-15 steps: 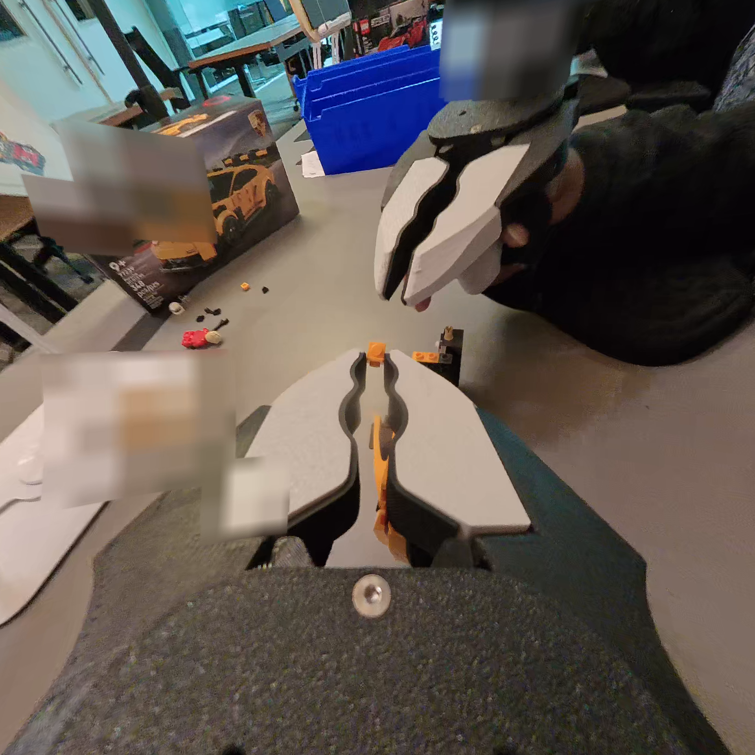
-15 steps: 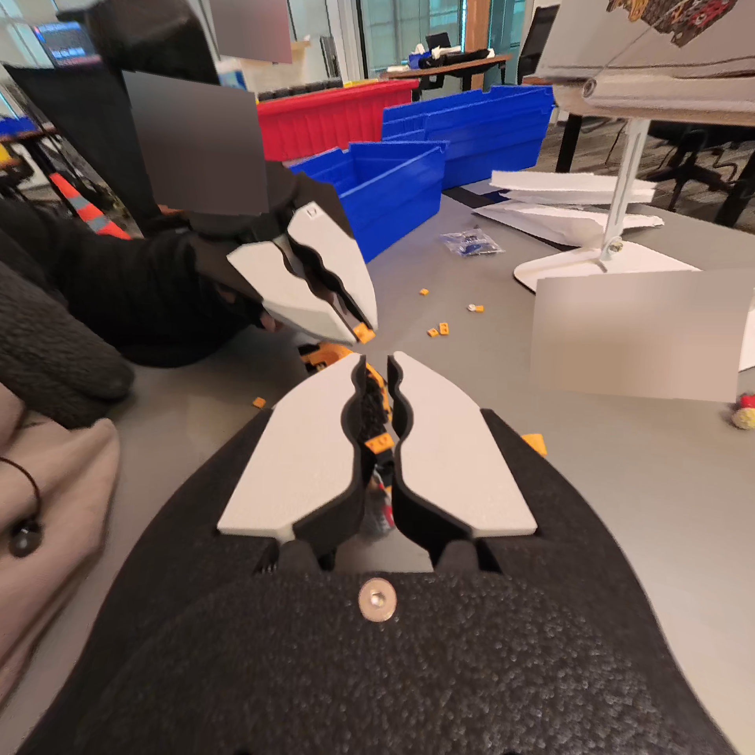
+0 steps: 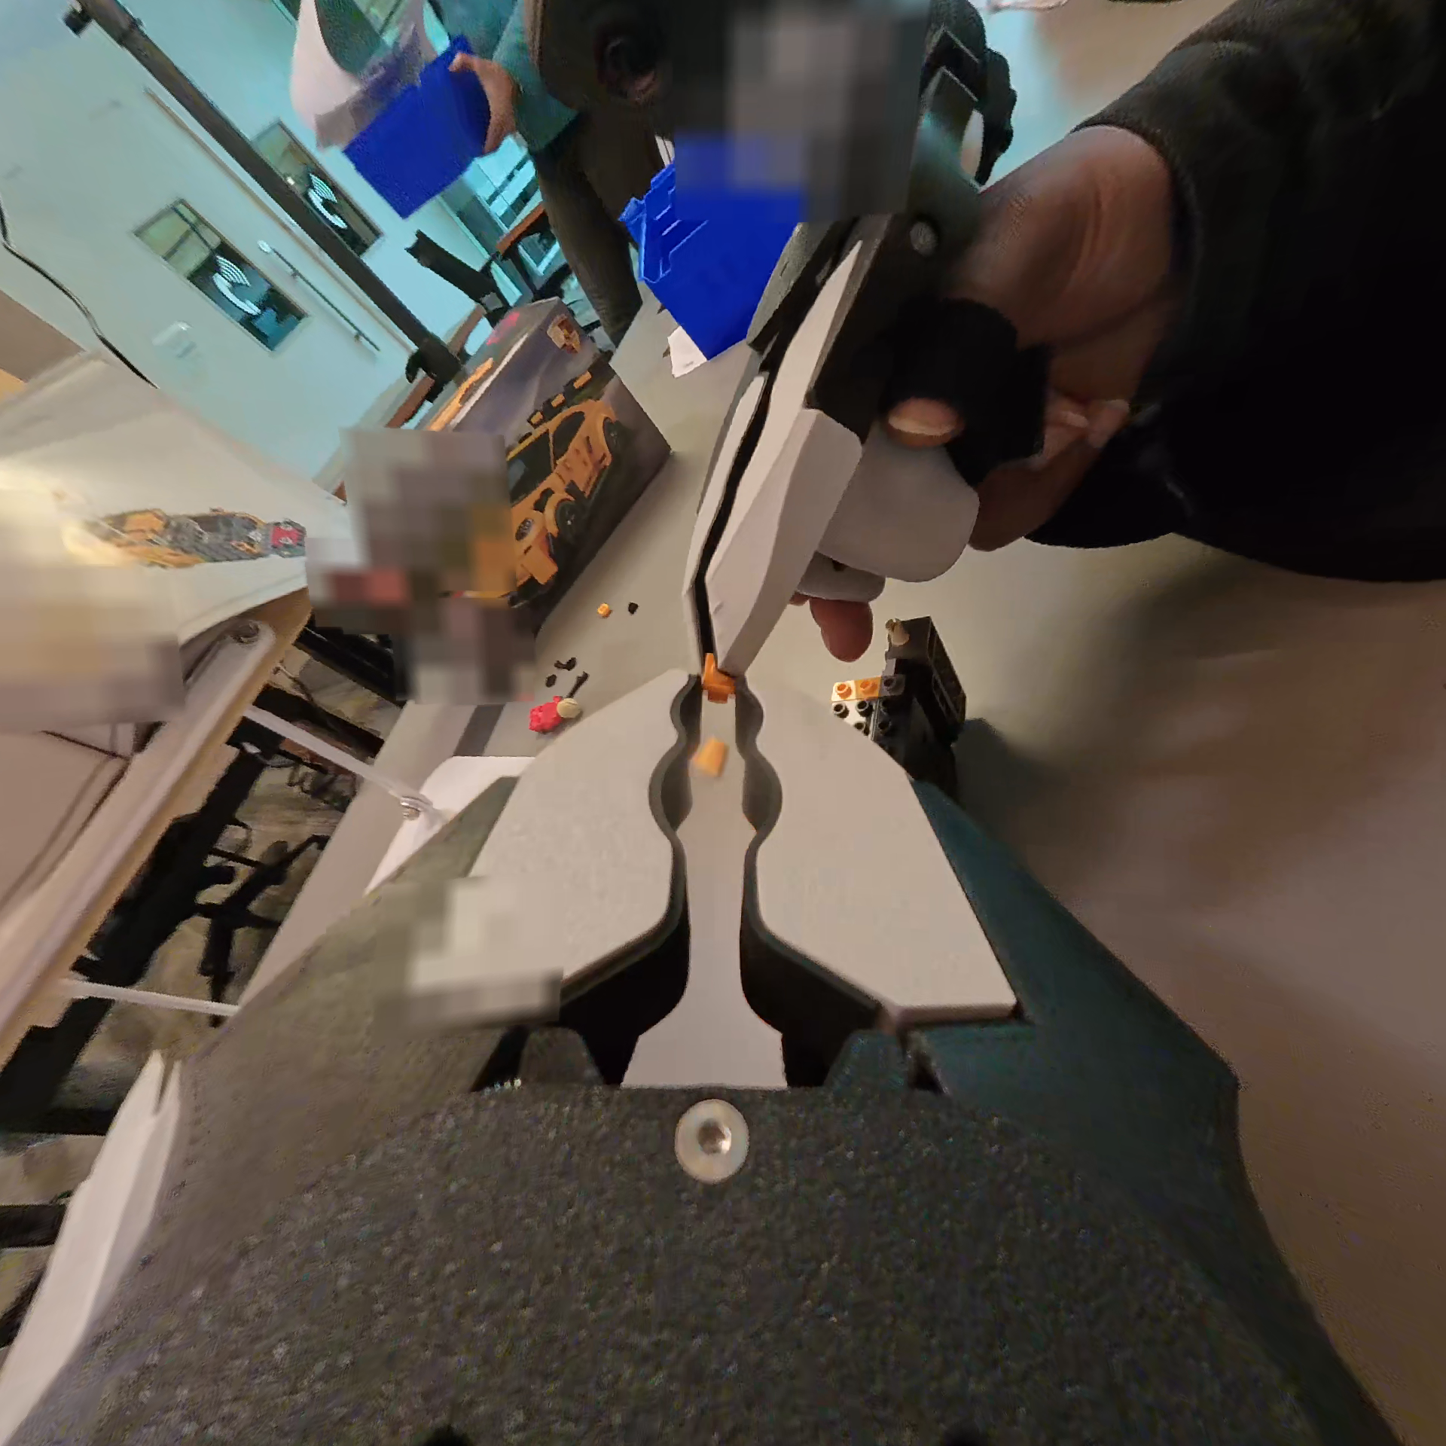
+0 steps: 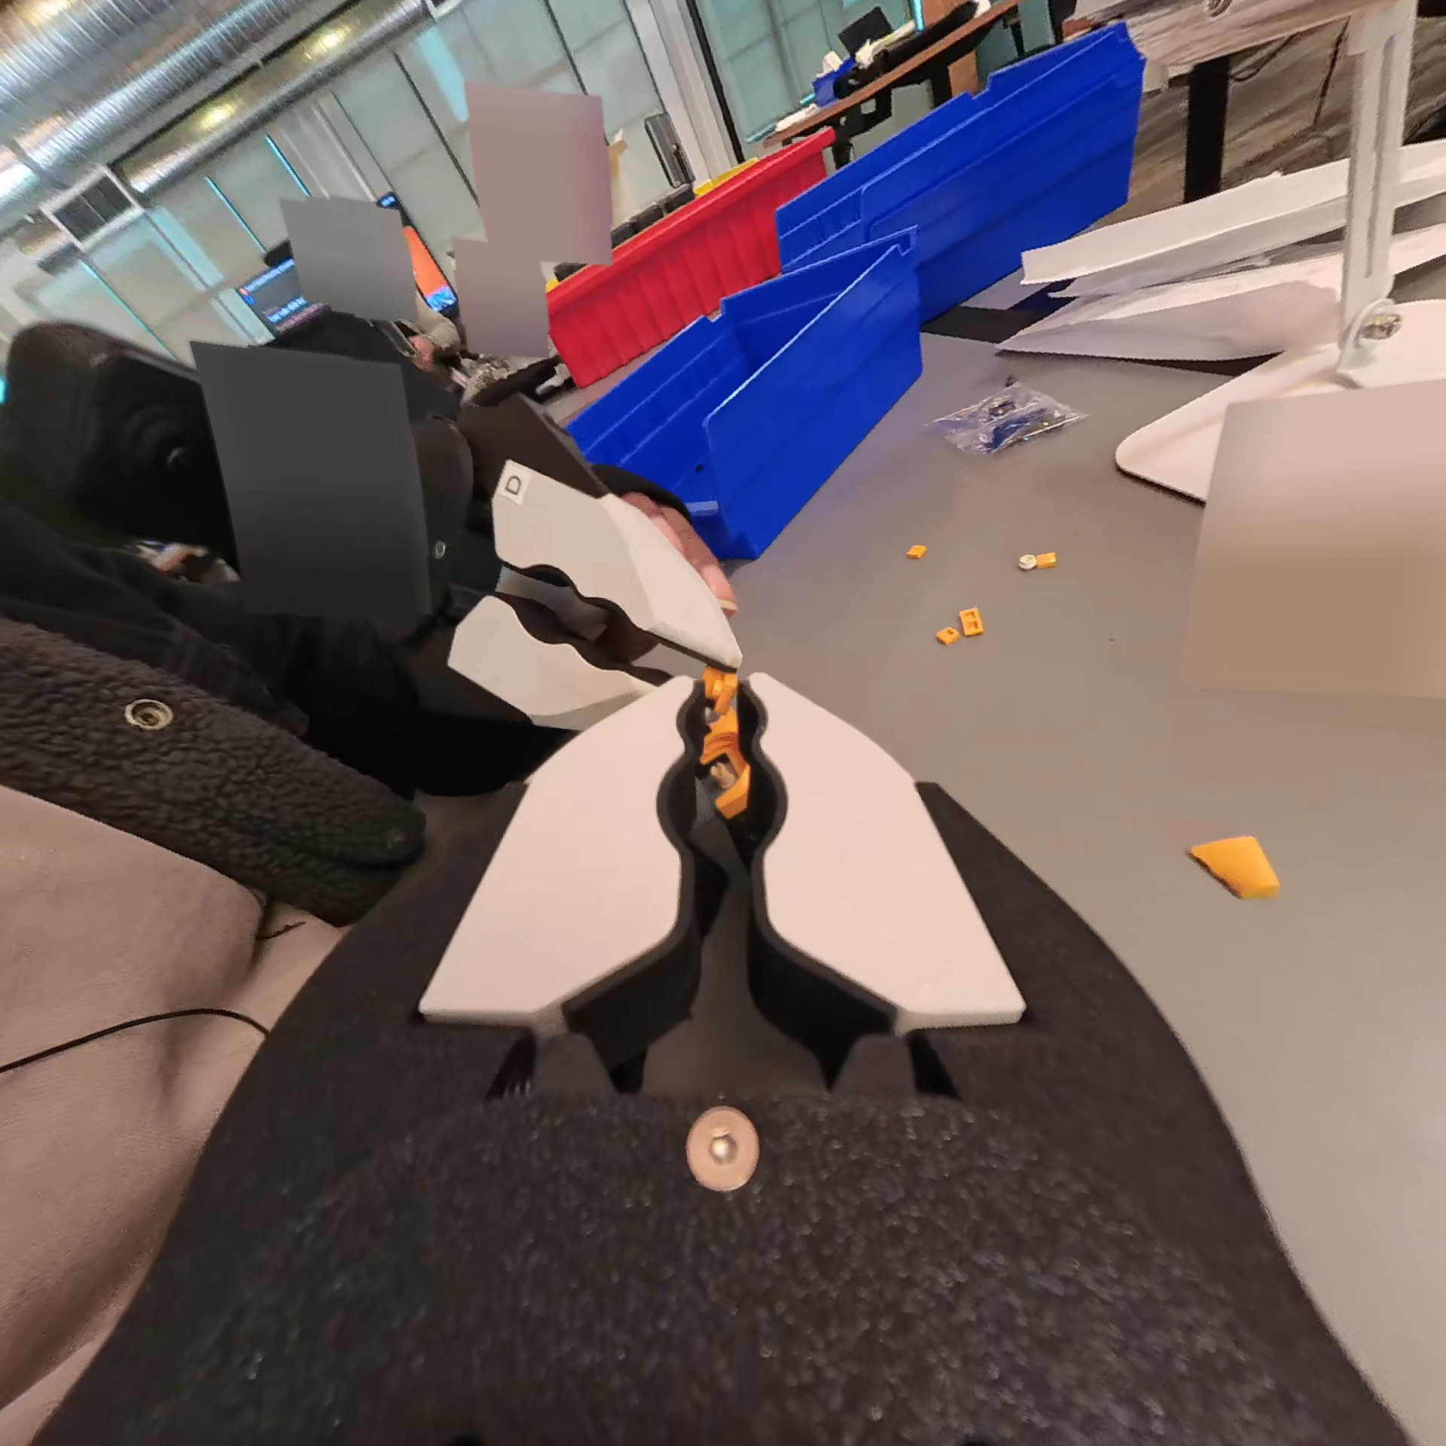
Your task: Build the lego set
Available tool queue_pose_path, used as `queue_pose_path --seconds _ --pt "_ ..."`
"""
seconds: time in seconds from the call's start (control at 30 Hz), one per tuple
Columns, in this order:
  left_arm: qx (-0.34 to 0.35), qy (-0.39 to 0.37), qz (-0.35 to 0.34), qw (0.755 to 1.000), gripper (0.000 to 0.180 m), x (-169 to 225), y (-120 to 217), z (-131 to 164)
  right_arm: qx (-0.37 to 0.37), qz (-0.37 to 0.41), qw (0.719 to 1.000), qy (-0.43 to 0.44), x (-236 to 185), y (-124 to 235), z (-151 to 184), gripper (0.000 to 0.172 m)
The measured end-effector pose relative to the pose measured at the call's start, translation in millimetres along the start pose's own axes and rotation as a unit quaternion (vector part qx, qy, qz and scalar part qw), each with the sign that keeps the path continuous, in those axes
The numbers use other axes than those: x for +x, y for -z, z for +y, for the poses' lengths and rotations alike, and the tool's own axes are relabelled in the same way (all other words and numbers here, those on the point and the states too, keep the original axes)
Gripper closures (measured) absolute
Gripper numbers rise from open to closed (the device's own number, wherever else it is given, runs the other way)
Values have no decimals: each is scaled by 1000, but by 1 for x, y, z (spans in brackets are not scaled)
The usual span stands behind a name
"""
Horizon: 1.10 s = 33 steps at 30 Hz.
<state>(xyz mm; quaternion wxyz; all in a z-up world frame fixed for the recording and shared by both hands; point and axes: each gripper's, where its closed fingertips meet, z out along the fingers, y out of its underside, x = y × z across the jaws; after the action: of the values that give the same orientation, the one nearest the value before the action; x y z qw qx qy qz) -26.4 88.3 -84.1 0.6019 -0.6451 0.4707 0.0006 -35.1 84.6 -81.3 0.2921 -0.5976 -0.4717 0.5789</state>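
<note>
My left gripper (image 3: 716, 692) is shut on a small orange brick piece (image 3: 717, 682) at its fingertips. My right gripper (image 3: 714, 661) comes down from above and its tips touch the same piece. In the right wrist view my right gripper (image 4: 724, 692) is shut on orange brick parts (image 4: 724, 743) that sit between its fingers from the tips back. The left gripper (image 4: 724, 665) reaches in from the left and meets them tip to tip. A black brick assembly with orange plates (image 3: 900, 704) stands on the grey table (image 3: 1174, 782) just right of the tips. A loose orange piece (image 3: 710, 757) shows through the left gap.
A box with a yellow car picture (image 3: 563, 462) stands at the far left. Blue bins (image 4: 782, 415) and a red bin (image 4: 688, 266) stand at the back. An orange wedge (image 4: 1236, 865), small orange pieces (image 4: 966, 622), a plastic bag (image 4: 1005, 419) and a white stand base (image 4: 1158, 438) are on the right. Left and right tips are no more than a few centimetres apart.
The two grippers have come together until their tips meet at the orange piece. The right jaws have narrowed. Both views have tilted, and the long orange part under the left fingers is gone.
</note>
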Motion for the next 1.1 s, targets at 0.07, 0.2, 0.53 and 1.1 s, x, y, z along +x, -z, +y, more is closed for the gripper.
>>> queue_pose_path --seconds 0.07,0.2,0.53,1.1 --pt "-1 -19 -6 1000 173 0 1 -1 0 -12 1000 -12 -2 0 0 166" --pt "13 -20 12 1000 171 6 3 -5 -17 -41 999 -14 -8 2 2 167" --pt "75 267 239 930 163 29 18 -18 -154 -121 979 63 -22 10 14 167" --pt "72 402 302 861 167 25 21 -14 -297 -198 925 135 -29 4 10 167"
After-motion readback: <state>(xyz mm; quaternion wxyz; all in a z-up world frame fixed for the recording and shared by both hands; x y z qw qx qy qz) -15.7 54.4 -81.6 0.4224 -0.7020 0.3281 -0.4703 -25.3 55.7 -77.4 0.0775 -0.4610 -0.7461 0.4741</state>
